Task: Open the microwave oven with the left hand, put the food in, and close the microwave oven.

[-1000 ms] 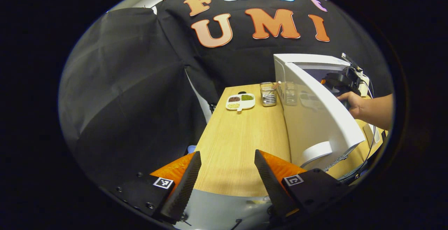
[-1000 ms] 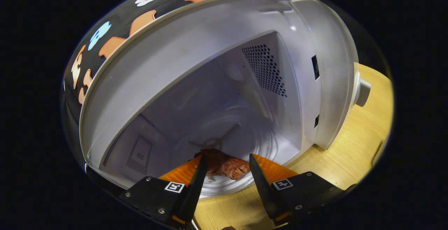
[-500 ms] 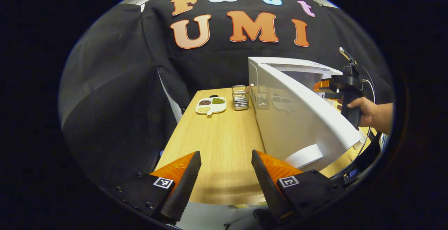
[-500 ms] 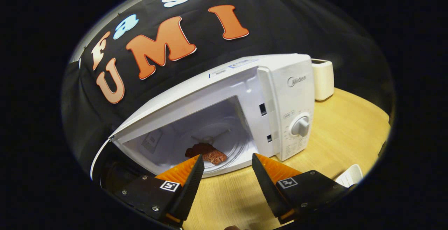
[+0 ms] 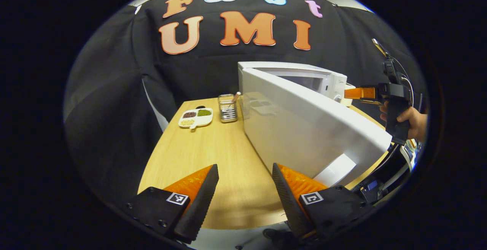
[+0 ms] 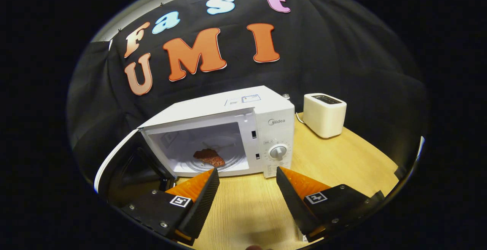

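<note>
A white microwave oven [image 6: 247, 109] stands on the wooden table with its door [image 6: 114, 158] swung open to the left. A brown piece of food [image 6: 208, 157] lies on the turntable inside. My right gripper [image 6: 245, 193] hangs open and empty in front of the cavity, well back from it. In the left gripper view the door's white outer face [image 5: 304, 128] fills the right side, with its handle [image 5: 335, 168] near my left gripper [image 5: 243, 193], which is open and empty beside it. The right gripper [image 5: 361, 93] and the hand holding it show beyond the door.
A white toaster [image 6: 324, 114] stands right of the microwave. At the table's far left sit a divided dish of grains [image 5: 196, 117] and a clear holder [image 5: 227, 108]. The table [image 5: 213, 158] has bare wood in front of my left gripper.
My right gripper has pulled back out of the microwave, leaving the food on the turntable. The left gripper has drifted so the door now sits closer to its right finger.
</note>
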A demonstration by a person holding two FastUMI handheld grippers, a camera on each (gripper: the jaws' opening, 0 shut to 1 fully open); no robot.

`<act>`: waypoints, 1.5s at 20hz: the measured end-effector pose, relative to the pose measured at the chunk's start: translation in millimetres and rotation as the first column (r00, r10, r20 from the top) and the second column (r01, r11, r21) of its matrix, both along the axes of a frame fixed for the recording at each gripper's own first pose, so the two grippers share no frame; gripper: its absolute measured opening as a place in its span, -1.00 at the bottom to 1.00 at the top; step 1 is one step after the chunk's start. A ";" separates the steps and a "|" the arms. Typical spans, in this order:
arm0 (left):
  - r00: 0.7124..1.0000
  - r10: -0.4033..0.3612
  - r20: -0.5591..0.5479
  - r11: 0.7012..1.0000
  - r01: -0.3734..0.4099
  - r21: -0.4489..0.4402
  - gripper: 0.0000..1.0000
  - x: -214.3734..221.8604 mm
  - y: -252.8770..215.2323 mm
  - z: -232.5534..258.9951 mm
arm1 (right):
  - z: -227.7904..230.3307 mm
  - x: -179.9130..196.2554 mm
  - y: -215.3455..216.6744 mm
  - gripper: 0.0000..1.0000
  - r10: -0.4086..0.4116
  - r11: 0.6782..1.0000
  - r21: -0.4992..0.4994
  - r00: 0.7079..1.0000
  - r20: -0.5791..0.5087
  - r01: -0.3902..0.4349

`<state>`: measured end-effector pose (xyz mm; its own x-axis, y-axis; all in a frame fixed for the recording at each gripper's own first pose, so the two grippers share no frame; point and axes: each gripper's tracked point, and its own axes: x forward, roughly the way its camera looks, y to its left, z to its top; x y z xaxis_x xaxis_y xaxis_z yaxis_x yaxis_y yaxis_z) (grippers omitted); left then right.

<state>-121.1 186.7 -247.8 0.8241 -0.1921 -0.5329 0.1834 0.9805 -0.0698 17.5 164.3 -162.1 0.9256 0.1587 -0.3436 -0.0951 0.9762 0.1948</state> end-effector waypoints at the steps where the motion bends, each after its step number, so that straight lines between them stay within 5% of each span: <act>1: 1.000 -0.026 0.000 1.000 0.026 -0.006 0.76 4.0 -15.9 1.7 | 3.1 -2.0 -7.6 0.88 0.001 1.000 -0.008 1.000 0.007 -0.001; 6: 0.995 -0.104 0.003 0.994 0.104 0.028 0.15 18.5 -79.7 6.2 | 22.5 -9.2 -49.4 0.89 0.000 1.000 -0.019 0.998 0.055 0.001; 9: 0.995 -0.094 -0.015 0.994 0.094 0.056 -0.59 28.2 -104.3 4.1 | 38.2 -11.2 -77.9 0.89 -0.006 0.999 -0.037 0.995 0.097 0.010; 11: 0.991 -0.133 -0.003 0.990 0.133 0.038 -0.80 32.5 -134.0 10.4 | 48.7 -12.6 -93.7 0.89 -0.007 0.999 -0.043 0.992 0.125 0.013; 19: 0.977 -0.210 0.044 0.976 0.207 0.062 -0.90 71.0 -211.7 23.9 | 70.9 -18.6 -154.5 0.89 -0.034 0.998 -0.044 0.983 0.180 0.042; 30: 0.980 -0.189 0.065 0.980 0.184 0.077 -0.88 150.3 -265.6 24.8 | 72.4 -32.3 -208.8 0.89 -0.086 0.994 -0.056 0.980 0.177 0.097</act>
